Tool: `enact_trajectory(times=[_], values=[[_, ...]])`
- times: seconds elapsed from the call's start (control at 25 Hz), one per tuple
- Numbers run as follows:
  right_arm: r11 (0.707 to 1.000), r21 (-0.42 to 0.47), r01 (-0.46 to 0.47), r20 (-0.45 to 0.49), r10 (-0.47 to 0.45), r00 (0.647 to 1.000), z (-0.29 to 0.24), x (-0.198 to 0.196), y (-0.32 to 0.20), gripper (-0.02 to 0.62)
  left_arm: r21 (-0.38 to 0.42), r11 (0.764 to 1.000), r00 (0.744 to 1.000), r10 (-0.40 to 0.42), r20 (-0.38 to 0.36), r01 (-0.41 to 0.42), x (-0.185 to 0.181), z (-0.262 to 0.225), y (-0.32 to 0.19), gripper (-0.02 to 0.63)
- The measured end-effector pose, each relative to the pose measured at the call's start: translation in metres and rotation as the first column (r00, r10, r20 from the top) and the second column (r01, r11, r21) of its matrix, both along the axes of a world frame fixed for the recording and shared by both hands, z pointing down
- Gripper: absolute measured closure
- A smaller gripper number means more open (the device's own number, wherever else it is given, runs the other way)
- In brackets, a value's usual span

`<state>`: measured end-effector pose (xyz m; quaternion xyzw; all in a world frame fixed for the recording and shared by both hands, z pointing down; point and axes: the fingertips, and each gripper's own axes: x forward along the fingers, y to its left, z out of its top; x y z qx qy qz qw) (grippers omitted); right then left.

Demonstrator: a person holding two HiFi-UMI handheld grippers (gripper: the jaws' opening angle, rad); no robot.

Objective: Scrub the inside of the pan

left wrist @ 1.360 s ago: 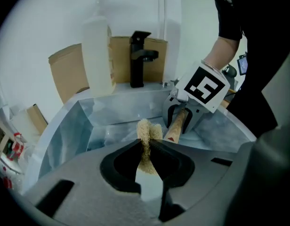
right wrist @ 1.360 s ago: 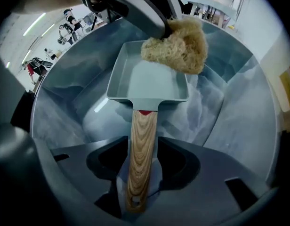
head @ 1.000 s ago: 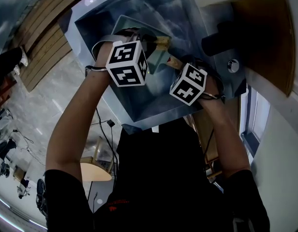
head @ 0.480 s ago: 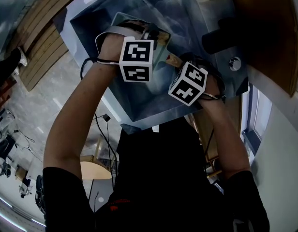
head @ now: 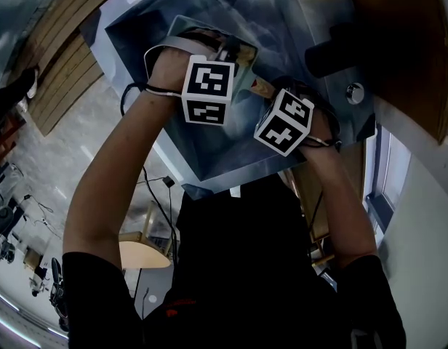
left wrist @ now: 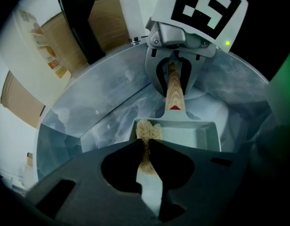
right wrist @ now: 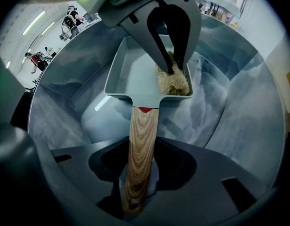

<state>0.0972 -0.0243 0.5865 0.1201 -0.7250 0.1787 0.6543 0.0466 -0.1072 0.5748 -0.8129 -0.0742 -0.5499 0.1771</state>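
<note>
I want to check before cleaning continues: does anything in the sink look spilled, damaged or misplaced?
Nothing stands out. The pan is inside the sink, the right gripper is shut on its wooden handle, and the left gripper holds a scrub pad in a corner of the pan. No spill or damage shows.

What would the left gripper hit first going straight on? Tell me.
The scrubber in the left gripper would likely press into the pan wall by the handle first. Beyond is the right gripper, shut on that handle. Depth is hard to judge.
</note>
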Motion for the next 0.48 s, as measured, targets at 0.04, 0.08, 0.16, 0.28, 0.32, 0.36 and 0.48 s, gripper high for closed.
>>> enact_trajectory(times=[0.04, 0.08, 0.16, 0.28, 0.32, 0.36, 0.48], values=[[1.0, 0.001, -0.001, 0.0, 0.001, 1.0, 0.0, 0.0, 0.0, 0.439, -0.007, 1.0, 1.0, 0.009, 0.005, -0.009, -0.001, 0.0, 0.003, 0.549], [1.0, 0.001, -0.002, -0.001, 0.002, 1.0, 0.0, 0.0, 0.0, 0.439, -0.017, 1.0, 1.0, 0.018, 0.011, -0.018, -0.002, -0.001, 0.006, 0.549], [1.0, 0.003, -0.004, -0.003, 0.004, 1.0, 0.0, 0.0, 0.0, 0.439, -0.047, 0.998, 0.999, 0.038, 0.03, -0.037, -0.005, -0.001, 0.014, 0.549], [1.0, 0.003, -0.003, -0.007, 0.004, 1.0, 0.0, 0.001, 0.0, 0.439, -0.1, 0.993, 0.995, 0.075, 0.064, -0.068, -0.012, -0.002, 0.029, 0.55], [1.0, 0.003, -0.003, -0.009, 0.003, 1.0, 0.0, 0.001, 0.0, 0.439, -0.116, 0.99, 0.993, 0.087, 0.074, -0.078, -0.015, -0.002, 0.035, 0.55], [1.0, 0.003, -0.003, -0.01, 0.003, 1.0, 0.0, 0.001, 0.0, 0.439, -0.132, 0.987, 0.992, 0.099, 0.083, -0.087, -0.018, -0.002, 0.04, 0.549], [1.0, 0.002, -0.002, -0.013, 0.002, 1.0, 0.0, 0.001, 0.0, 0.439, -0.181, 0.978, 0.986, 0.128, 0.108, -0.107, -0.027, -0.003, 0.057, 0.55]])
